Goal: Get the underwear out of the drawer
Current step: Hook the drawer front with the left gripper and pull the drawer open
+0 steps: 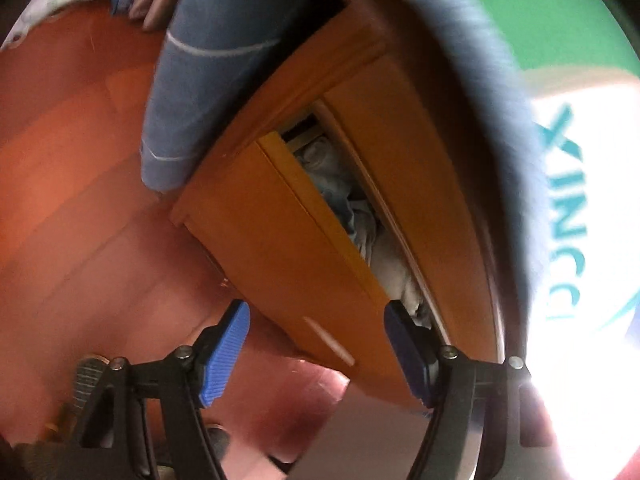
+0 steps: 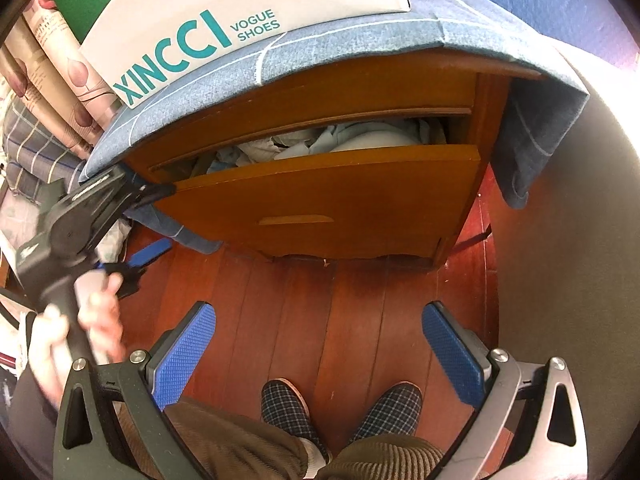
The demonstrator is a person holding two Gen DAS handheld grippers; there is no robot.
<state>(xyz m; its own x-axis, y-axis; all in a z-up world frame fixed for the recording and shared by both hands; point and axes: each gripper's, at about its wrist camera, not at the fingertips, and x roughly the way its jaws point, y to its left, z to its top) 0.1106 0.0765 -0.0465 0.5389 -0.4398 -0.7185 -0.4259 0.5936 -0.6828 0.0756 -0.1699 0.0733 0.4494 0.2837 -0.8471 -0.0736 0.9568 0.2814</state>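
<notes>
Underwear (image 2: 320,140): being half hidden inside the part-open drawer (image 2: 328,196).
Left hand-held gripper (image 1: 316,344): being held open, empty.
Right hand-held gripper (image 2: 320,352): being held open, empty.

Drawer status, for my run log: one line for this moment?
drawer: partly open | underwear: inside | left gripper: open, empty, by drawer front | right gripper: open, empty

The pale blue and white crumpled underwear (image 2: 340,142) shows only through the gap at twelve o'clock above the orange wooden drawer front (image 2: 328,196), the rest hidden inside, individual garments indistinguishable.
</notes>
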